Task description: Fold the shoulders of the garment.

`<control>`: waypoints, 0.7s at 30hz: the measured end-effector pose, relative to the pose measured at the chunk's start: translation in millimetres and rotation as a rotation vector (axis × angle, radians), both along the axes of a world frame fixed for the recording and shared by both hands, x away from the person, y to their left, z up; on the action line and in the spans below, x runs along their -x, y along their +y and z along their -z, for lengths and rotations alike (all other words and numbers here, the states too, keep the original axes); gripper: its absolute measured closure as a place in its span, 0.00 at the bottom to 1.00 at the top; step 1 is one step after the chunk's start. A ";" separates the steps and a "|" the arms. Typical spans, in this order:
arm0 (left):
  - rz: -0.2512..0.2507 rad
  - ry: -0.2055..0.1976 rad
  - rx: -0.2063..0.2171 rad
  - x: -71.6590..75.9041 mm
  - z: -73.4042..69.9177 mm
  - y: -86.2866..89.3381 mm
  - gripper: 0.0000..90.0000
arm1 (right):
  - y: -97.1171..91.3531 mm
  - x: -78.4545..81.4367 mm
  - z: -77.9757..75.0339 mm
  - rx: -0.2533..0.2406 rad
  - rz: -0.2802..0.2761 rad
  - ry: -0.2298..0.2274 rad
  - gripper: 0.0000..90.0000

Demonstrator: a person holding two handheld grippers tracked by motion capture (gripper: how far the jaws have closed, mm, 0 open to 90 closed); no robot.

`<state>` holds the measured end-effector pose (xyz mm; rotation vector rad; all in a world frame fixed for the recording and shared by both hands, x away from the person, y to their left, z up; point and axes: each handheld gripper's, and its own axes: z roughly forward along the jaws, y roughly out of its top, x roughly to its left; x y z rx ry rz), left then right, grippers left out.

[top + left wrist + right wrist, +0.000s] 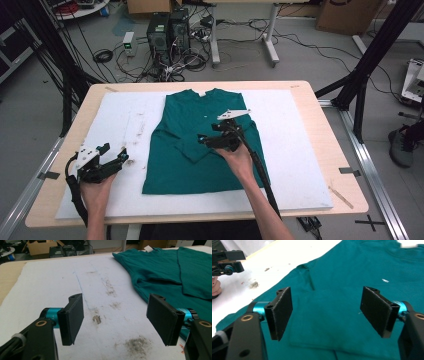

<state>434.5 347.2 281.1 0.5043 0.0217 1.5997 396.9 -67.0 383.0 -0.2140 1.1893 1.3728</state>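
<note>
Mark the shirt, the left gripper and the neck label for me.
shirt [205, 125]: high view, middle of the chest.
left gripper [115, 320]: left gripper view, midway between its open jaws.
neck label [148, 249]: left gripper view, white tag inside the collar.

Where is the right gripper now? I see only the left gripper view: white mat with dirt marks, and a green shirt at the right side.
Observer: The right gripper hangs over the shirt, above a sleeve folded in across the front.
Operator: Is it holding the cloth?
Observer: No. In the right gripper view its jaws stand wide apart with only the folded sleeve lying flat between them.
Operator: And my left gripper, is it near the shirt?
Observer: The left gripper is over the bare white mat, left of the shirt's edge, jaws open, touching no cloth.
</note>
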 end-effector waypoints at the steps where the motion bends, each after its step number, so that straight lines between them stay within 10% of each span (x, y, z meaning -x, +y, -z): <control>1: 0.000 0.000 0.000 0.0 0.0 0.0 0.33 | -4.5 0.3 1.1 -0.009 0.007 -0.012 0.29; 10: 0.006 -0.005 0.006 0.0 0.3 0.2 0.33 | -46.4 2.6 9.8 -0.094 0.066 -0.076 0.25; 21: 0.005 -0.004 0.018 0.1 0.4 0.4 0.27 | -129.7 -5.3 36.0 -0.220 -0.002 -0.139 0.25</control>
